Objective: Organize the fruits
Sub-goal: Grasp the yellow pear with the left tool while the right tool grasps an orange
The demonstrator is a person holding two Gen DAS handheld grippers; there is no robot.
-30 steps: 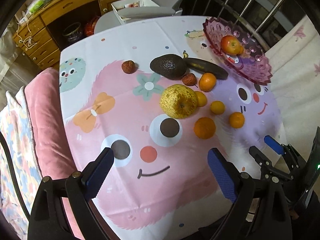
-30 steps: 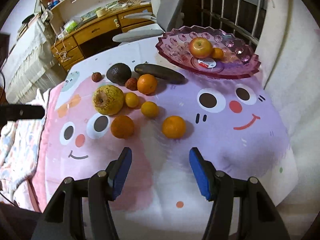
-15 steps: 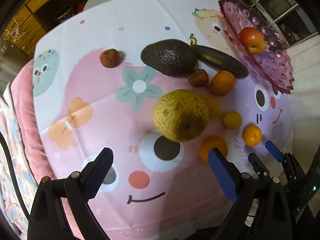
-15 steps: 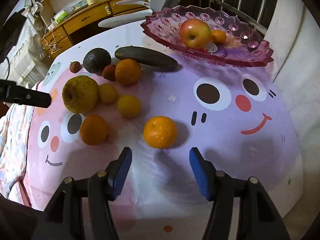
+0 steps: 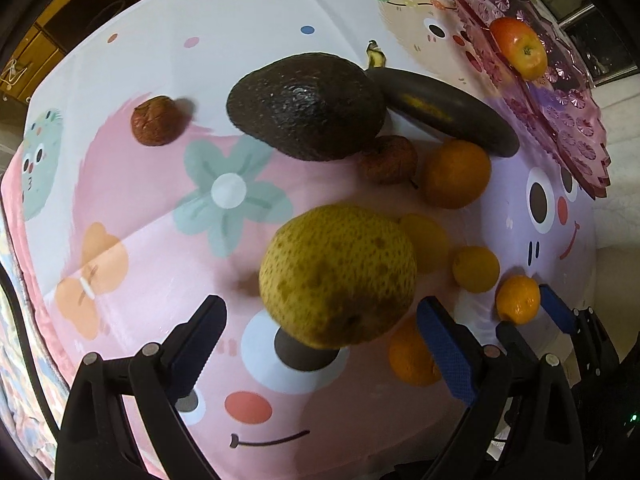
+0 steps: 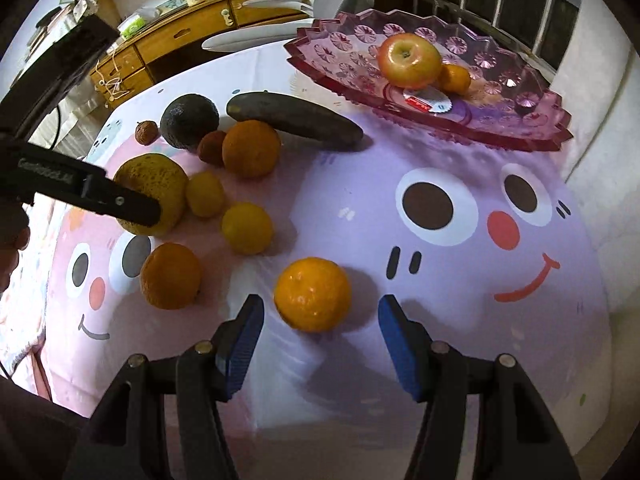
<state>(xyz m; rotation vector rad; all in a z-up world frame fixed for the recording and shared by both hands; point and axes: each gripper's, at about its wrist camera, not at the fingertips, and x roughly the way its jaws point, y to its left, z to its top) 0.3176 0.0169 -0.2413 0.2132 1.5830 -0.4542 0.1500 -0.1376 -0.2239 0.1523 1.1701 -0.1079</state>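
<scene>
My right gripper (image 6: 318, 334) — fingers spread, tangerine (image 6: 313, 294) between them, untouched. My left gripper (image 5: 320, 338) — spread around the pear (image 5: 338, 276) (arm lettering unreadable). Sticker in pink dish (image 6: 520, 120): illegible.

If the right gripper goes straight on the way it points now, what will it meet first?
Most likely the orange lying apart from the other fruit. It sits just ahead of the right gripper, centred between the open fingers, which do not touch it. Depth is unclear, but nothing else shows in between.
</scene>
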